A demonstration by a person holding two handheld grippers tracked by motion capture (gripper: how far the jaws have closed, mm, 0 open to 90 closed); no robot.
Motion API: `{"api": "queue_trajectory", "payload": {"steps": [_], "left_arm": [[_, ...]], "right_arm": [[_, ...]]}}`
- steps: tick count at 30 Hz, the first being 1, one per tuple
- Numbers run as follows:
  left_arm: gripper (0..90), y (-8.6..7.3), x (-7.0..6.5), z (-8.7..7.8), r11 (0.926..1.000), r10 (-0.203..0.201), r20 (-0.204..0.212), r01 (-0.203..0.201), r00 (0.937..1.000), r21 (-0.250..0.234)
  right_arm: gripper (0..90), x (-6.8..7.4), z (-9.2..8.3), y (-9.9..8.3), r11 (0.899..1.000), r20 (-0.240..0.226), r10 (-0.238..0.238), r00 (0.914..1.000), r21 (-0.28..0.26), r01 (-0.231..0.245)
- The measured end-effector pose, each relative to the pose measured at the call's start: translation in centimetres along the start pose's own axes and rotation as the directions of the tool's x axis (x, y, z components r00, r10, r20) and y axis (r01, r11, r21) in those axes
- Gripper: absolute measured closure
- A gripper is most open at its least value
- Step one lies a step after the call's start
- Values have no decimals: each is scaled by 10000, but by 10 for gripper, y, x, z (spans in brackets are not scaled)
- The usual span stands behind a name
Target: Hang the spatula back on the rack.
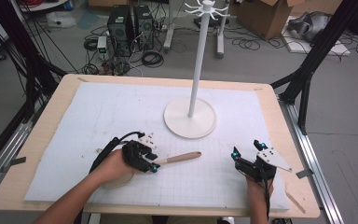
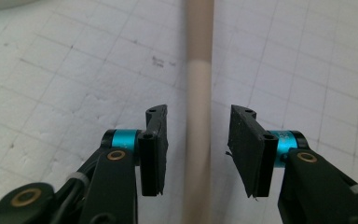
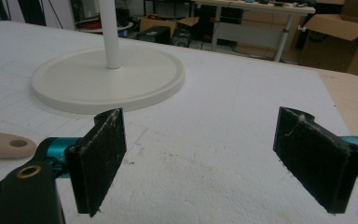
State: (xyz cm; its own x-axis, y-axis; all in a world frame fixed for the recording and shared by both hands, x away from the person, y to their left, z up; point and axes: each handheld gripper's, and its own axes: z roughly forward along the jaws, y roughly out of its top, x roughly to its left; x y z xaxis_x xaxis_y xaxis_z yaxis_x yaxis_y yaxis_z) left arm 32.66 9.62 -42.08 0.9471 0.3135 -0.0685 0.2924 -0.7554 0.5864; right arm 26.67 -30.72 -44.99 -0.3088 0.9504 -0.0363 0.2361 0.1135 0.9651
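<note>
A wooden utensil lies on the white foam mat (image 1: 121, 112), its pale handle (image 1: 182, 157) pointing right and its broad end (image 1: 116, 180) mostly hidden under the person's left hand. My left gripper (image 1: 153, 162) is lowered over the handle. In the left gripper view the handle (image 2: 199, 88) runs straight up between the two black jaws of the left gripper (image 2: 198, 112), with a gap on each side, so the pads do not press on it. My right gripper (image 1: 246, 150) rests near the mat's front right, and the right gripper (image 3: 200, 116) stands wide open around nothing. The handle's holed tip (image 3: 4, 143) lies to its left.
A white stand with a round base (image 1: 189, 119) and a tall pole (image 1: 198, 60) topped by hooks rises behind the utensil; its base (image 3: 107, 79) is close ahead of the right gripper. The wooden table edge (image 1: 303, 186) borders the mat. Cables, computers and boxes lie on the floor beyond.
</note>
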Motion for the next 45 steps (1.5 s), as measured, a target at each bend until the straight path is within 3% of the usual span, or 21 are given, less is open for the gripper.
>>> {"api": "queue_trajectory", "payload": {"steps": [6, 8, 11, 17, 23, 25, 28, 31, 33, 34, 38, 42, 45], "left_arm": [[596, -2, -1, 2, 9994, 97, -93, -94, 9999, 335], [681, -2, -1, 2, 9987, 342, -271, -331, 9990, 390], [774, -2, -3, 2, 9976, 570, -133, -564, 9983, 412], [782, -1, -3, 1, 9984, 341, -109, -335, 9994, 462], [783, 1, -1, -16, 9996, -128, -156, 124, 9998, -272], [782, 2, -1, -25, 9978, -238, -384, 214, 9990, -622], [782, 5, -1, -40, 9921, -364, -717, 274, 9968, -1221], [782, 9, -1, -56, 9817, -522, -1220, 286, 9911, -1881], [781, 11, -1, -62, 9728, -652, -1529, 287, 9861, -2298], [781, 12, -1, -64, 9701, -672, -1656, 256, 9839, -2415], [781, 13, -6, -62, 9566, -810, -2009, 196, 9763, -2906], [781, 16, -10, -59, 9462, -812, -2140, 78, 9734, -3236], [781, 19, -12, -58, 9409, -767, -2234, -36, 9717, -3388]], "right_arm": [[157, 0, 0, 0, 10000, 14, 4, 10000, -10, -4], [157, 0, 0, 0, 10000, 18, 7, 10000, 9, -7], [157, 0, 0, 0, 10000, 20, 10, 10000, -16, -10], [157, 0, 0, 0, 10000, 21, -30, 10000, -61, 30], [157, 0, 0, 0, 9999, 48, -112, 9999, -41, 113], [157, 0, 0, 0, 9999, 75, -70, 9999, -80, 70], [163, 1, 0, 1, 9997, 147, -232, 9996, -71, 233], [169, 5, 0, 2, 9999, 68, -137, 9999, -31, 137], [168, 12, 2, 7, 10000, -428, 97, 9990, 8, -96], [168, 12, 2, 7, 10000, -428, 97, 9990, 8, -96], [167, 25, 10, 20, 9991, -1235, 419, 9915, -18, -425], [202, 41, 15, 37, 9999, -1714, 129, 9851, -52, -140], [242, 52, 18, 48, 9999, -2246, 73, 9744, -102, -99]]}}
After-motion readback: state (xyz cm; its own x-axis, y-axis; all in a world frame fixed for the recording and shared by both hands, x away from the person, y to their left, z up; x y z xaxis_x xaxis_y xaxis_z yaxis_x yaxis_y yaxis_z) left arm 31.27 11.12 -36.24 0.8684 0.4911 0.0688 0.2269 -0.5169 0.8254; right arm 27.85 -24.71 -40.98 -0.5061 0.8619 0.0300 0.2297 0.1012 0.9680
